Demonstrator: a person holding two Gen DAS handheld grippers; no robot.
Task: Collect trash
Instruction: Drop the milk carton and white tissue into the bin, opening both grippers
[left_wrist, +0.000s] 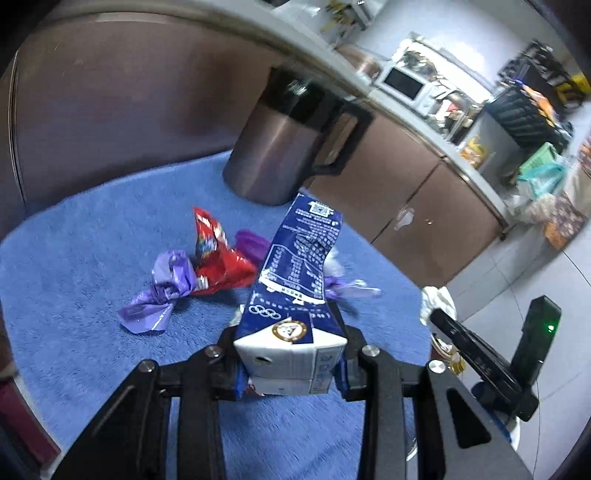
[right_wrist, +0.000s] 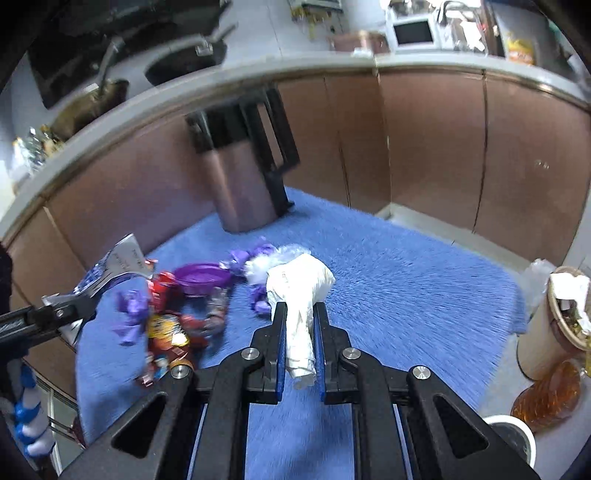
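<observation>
My left gripper (left_wrist: 291, 354) is shut on a crushed blue-and-white milk carton (left_wrist: 295, 280) and holds it above the blue fuzzy mat (left_wrist: 92, 258). My right gripper (right_wrist: 300, 314) is shut on a crumpled white tissue (right_wrist: 299, 291), also above the mat (right_wrist: 406, 277). On the mat lie a red snack wrapper (left_wrist: 218, 258), purple wrappers (left_wrist: 162, 291) and a purple lid (left_wrist: 251, 240). In the right wrist view the same pile shows: red wrapper (right_wrist: 170, 325), purple lid (right_wrist: 201, 278), purple wrappers (right_wrist: 131, 317). The left gripper with the carton (right_wrist: 110, 269) appears at the left there.
A steel jug with a black handle (left_wrist: 280, 144) stands at the mat's far edge, in front of brown cabinets (left_wrist: 413, 199). A paper bin (right_wrist: 554, 325) holding trash stands right of the mat, with an amber jar (right_wrist: 546, 398) and a white cup (right_wrist: 513, 435) near it.
</observation>
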